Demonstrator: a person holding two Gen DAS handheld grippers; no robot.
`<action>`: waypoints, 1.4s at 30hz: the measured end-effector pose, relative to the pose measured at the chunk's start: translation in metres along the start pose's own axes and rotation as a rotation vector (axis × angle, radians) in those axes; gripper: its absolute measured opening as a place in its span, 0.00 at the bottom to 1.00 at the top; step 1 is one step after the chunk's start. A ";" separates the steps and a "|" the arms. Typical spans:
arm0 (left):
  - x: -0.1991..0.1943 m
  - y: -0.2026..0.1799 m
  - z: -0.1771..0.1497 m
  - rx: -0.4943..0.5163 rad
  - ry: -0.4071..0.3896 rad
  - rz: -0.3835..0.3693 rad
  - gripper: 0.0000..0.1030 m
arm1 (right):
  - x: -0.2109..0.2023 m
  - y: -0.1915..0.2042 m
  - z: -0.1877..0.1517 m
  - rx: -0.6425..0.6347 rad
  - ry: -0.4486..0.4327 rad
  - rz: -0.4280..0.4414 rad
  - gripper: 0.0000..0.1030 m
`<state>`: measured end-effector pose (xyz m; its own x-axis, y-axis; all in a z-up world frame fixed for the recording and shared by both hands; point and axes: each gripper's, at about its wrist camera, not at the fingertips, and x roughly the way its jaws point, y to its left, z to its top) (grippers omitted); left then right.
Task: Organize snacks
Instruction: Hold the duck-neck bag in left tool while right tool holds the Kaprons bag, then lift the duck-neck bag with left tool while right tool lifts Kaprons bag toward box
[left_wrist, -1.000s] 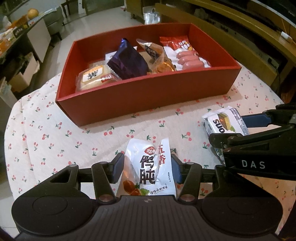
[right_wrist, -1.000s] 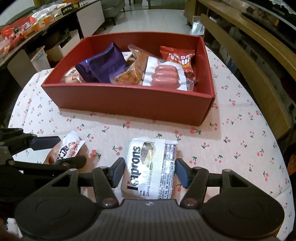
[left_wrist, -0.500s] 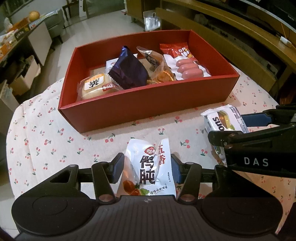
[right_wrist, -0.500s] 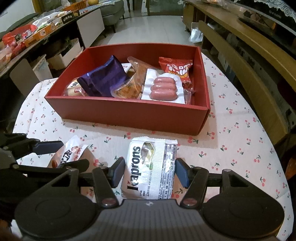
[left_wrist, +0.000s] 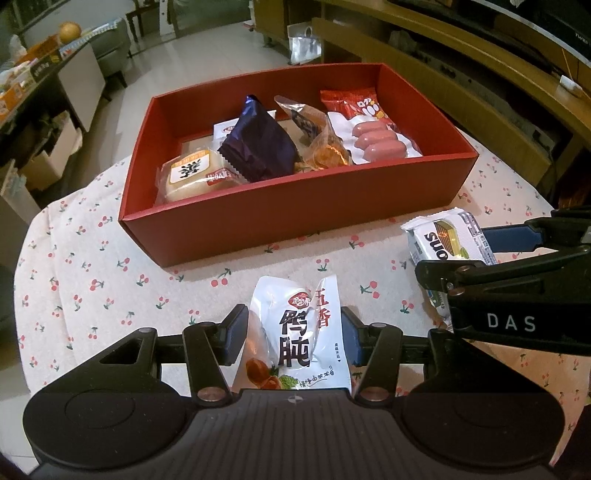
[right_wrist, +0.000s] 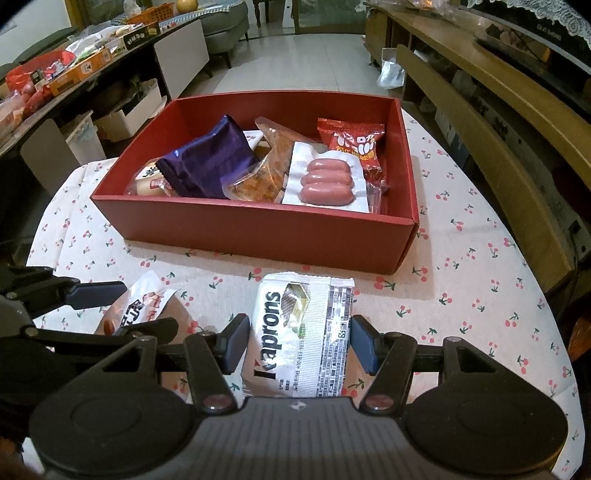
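Your left claw (left_wrist: 293, 334) is closed on a white pouch (left_wrist: 295, 336) printed with large black Chinese characters, smaller red characters and a red round logo; its blue pads press both side edges. Your right claw (right_wrist: 299, 338) grips a white wafer pack (right_wrist: 301, 332) reading "Kaprons" in black, with a barcode panel along its right half; here too the pads touch both edges. In the left wrist view the wafer pack (left_wrist: 448, 240) shows the letters "suo", read upside down, and the body of your right claw (left_wrist: 517, 258) carries the letters "DAS".

Both claws point steeply down and forward, side by side, at the near side of the bench (left_wrist: 92, 280), which is covered in a cherry-print cloth. Both packs are just short of the red box (right_wrist: 258, 229).

Inside the red box, left to right:
- a clear-wrapped cake (left_wrist: 195, 173) with a black character on its label;
- a dark purple bag (right_wrist: 210, 162), tilted;
- a clear pack of orange snack (right_wrist: 258, 181);
- a white pack of three pink sausages (right_wrist: 327, 181);
- a red bag (right_wrist: 352, 142) with white lettering, too small to read.
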<state>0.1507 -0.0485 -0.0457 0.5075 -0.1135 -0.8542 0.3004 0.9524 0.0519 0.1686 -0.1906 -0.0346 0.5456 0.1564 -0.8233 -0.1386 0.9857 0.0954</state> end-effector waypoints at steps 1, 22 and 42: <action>-0.001 0.000 0.001 -0.001 -0.003 0.000 0.57 | -0.001 0.000 0.001 0.001 -0.003 0.000 0.68; -0.005 -0.005 0.006 0.026 -0.005 -0.028 0.59 | -0.027 -0.003 0.022 0.040 -0.123 0.037 0.67; -0.017 0.003 0.020 -0.002 -0.073 0.006 0.59 | -0.012 -0.003 0.017 0.004 -0.069 -0.028 0.67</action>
<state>0.1593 -0.0495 -0.0206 0.5671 -0.1280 -0.8136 0.2951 0.9538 0.0557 0.1764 -0.1946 -0.0151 0.6052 0.1322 -0.7850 -0.1188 0.9901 0.0751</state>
